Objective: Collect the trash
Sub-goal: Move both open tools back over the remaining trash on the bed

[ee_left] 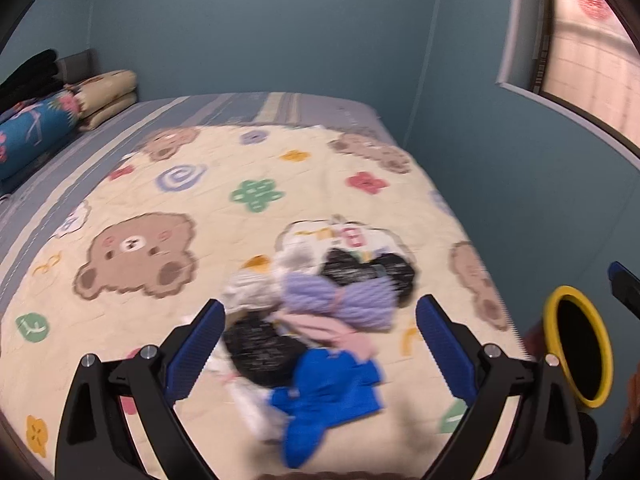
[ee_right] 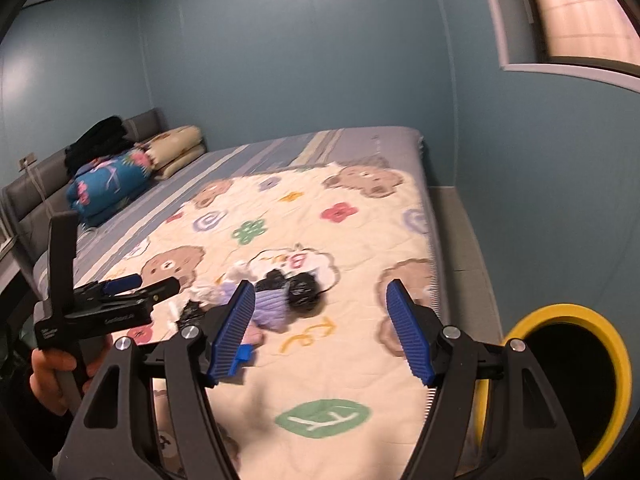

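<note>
Trash pile (ee_left: 320, 312) sits on my bed quilt (ee_left: 168, 184), on the near half, toward the right edge. Frames are motion-blurred, so item detail is rough.

What I can make out in the pile:
- two black crumpled bags (ee_left: 372, 276), one at the far side, one nearer my left gripper
- lavender knitted bundle (ee_left: 340, 296) in the middle
- pink scrap (ee_left: 340, 332) under the lavender piece
- blue cloth or paper piece (ee_left: 328, 396) nearest to me
- white crumpled paper (ee_left: 252, 292) on the left side of the pile

Left gripper (ee_left: 318, 344): jaws spread wide, nothing pinched. In the left wrist view the pile shows between the fingers, but the pads are clear of it; gripper hangs above the quilt.

Right gripper (ee_right: 320, 328): jaws partly apart, nothing between the pads. Bare quilt shows between them; the pile is off to the left of its left finger, partly hidden behind it.

From the right wrist view I see my left hand (ee_right: 52, 376) gripping the left tool's handle at the frame's lower left.

Bin with yellow rim (ee_right: 580, 396), dark inside, stands off the bed's right edge, near the right gripper. Mouth faces me.

Far end of bed: folded bedding (ee_right: 108, 184) and black clothes (ee_right: 96, 140) against the grey headboard (ee_right: 36, 200). Blue-grey wall, window (ee_right: 580, 12) at upper right.
</note>
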Demonstrator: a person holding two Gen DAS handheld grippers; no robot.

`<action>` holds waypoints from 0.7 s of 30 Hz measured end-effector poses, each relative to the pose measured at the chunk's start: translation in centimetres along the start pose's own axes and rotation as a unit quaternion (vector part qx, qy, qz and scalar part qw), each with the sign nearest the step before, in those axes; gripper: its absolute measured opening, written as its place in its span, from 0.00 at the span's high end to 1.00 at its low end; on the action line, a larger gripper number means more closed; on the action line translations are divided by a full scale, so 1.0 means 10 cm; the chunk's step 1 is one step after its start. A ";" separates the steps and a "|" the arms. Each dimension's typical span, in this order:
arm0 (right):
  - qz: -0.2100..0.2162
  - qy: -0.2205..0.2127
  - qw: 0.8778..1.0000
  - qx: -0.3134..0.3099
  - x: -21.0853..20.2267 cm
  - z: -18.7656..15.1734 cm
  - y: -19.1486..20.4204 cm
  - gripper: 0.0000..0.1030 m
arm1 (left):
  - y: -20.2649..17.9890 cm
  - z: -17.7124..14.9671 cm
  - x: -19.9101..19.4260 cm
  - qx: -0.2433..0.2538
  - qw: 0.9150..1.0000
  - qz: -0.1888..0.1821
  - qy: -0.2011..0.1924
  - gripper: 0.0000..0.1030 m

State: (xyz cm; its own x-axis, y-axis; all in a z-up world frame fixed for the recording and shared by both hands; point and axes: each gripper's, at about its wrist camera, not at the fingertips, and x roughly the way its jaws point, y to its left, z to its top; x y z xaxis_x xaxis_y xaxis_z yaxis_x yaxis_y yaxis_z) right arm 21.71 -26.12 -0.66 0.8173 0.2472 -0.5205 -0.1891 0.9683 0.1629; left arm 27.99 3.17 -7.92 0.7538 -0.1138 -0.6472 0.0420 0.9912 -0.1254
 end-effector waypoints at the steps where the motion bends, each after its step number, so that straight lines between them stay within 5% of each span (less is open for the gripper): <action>1: 0.005 0.005 1.000 -0.004 0.06 -0.01 0.06 0.37 | 0.09 -0.01 0.02 -0.003 1.000 0.007 0.002 0.10; 21: 0.062 0.127 0.989 -0.048 1.26 -0.47 0.91 0.37 | 1.08 -0.39 0.63 -0.082 0.993 0.056 0.067 0.10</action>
State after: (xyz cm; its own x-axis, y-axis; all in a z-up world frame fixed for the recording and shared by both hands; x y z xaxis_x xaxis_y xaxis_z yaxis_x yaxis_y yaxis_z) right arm 27.76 -14.05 -9.64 0.6245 0.3533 -0.6966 -0.3397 0.9259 0.1650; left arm 30.64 12.88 -16.27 0.6527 -0.0228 -0.7573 -0.1528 0.9751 -0.1610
